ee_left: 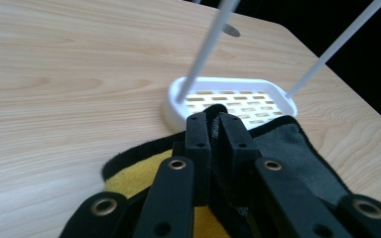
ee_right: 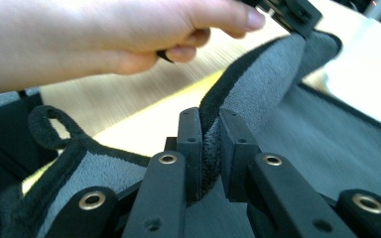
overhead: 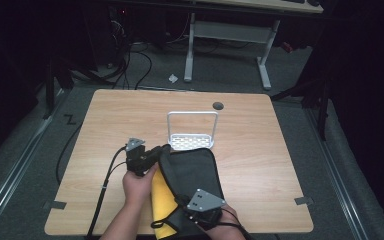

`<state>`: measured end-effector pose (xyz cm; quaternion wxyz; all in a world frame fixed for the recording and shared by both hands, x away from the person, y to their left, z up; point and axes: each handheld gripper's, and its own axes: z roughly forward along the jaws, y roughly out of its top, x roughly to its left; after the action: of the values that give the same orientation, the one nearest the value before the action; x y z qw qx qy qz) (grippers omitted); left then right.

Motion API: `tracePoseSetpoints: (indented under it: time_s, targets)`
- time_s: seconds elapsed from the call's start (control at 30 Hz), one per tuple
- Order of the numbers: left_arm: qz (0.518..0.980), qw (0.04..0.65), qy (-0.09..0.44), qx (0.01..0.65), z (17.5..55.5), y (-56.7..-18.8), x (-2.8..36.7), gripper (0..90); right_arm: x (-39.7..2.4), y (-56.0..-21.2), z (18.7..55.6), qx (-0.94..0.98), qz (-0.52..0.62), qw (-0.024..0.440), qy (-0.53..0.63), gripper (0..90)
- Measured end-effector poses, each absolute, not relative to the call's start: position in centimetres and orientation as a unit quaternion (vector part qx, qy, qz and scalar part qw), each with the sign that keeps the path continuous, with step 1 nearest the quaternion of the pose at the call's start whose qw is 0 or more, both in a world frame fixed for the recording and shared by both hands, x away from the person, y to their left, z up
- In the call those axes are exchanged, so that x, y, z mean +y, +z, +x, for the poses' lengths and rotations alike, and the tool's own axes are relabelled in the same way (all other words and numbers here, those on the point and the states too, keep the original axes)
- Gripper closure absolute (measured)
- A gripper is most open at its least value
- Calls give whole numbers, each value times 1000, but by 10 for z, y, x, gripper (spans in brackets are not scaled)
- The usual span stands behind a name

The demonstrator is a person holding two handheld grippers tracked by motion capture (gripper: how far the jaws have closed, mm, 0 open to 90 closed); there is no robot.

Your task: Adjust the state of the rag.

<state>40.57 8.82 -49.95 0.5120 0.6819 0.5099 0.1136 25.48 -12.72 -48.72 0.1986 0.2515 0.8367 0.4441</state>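
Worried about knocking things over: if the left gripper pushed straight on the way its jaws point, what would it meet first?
Probably the white slotted plastic rack with its thin wire handle, just beyond the grey-and-yellow cloth that the left gripper pinches; depth is uncertain.

One grey-and-yellow cloth [overhead: 192,175], one white rack [overhead: 192,131], one surface [overhead: 260,165]. Two grippers: left gripper [overhead: 156,151], right gripper [overhead: 192,212].

In the high view the bottom edge cuts off both forearms and the near end of the grey and yellow cloth [overhead: 190,185]; the right gripper [overhead: 202,212] hides the hand under it. In the left gripper view the white rack [ee_left: 230,99] loses the top of its wire handle to the upper edge. In the right gripper view the left hand [ee_right: 104,37] and table [ee_right: 129,99] are blurred
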Motion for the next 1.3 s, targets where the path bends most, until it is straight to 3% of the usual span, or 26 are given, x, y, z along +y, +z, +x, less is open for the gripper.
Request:
tracePoseSetpoints:
  time_s: [0.5,0.9,1.03,1.13,1.3]
  targets:
    - [702,513,102,484,415,-488,28,825,-195,-495,255,825,306,203,429,808]
    - [709,507,91,482,421,-498,5,819,-216,-497,250,822,325,209,418,795]
    - [717,506,84,473,424,-500,-2,683,-220,-501,254,823,340,206,406,655]
    - [715,513,76,468,423,-501,-4,603,-224,-497,255,813,346,213,416,629]
    - [724,515,72,453,419,-500,-5,567,-229,-494,255,802,352,229,424,628]
